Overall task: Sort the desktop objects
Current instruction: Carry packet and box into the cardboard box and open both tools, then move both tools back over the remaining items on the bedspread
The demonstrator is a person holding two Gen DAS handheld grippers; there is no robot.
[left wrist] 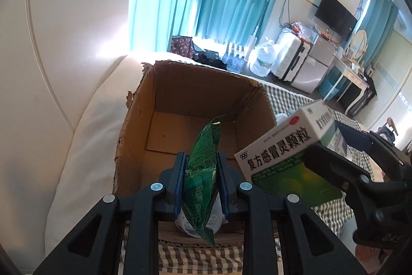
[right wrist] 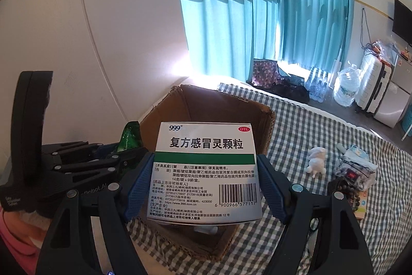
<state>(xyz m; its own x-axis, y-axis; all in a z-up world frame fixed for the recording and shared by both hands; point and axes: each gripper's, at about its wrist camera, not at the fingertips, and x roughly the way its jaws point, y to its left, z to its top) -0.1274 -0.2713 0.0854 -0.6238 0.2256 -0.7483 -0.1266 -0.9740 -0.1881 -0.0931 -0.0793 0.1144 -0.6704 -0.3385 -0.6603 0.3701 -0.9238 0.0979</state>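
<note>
My left gripper (left wrist: 201,159) is shut on a green foil sachet (left wrist: 203,172) and holds it upright over the open cardboard box (left wrist: 206,94). My right gripper (right wrist: 206,164) is shut on a white and green medicine box (right wrist: 206,169) and holds it above the near right edge of the cardboard box (right wrist: 262,120). In the left wrist view the medicine box (left wrist: 283,151) sits just right of the sachet. The sachet tip (right wrist: 130,137) shows in the right wrist view beside the left gripper. Something white lies on the box floor under the sachet, mostly hidden.
The cardboard box stands on a checked bedspread (right wrist: 296,125) against a white headboard (left wrist: 64,43). A small white figurine (right wrist: 316,161), a packet bundle (right wrist: 355,166) and dark beads (right wrist: 345,187) lie on the bedspread to the right.
</note>
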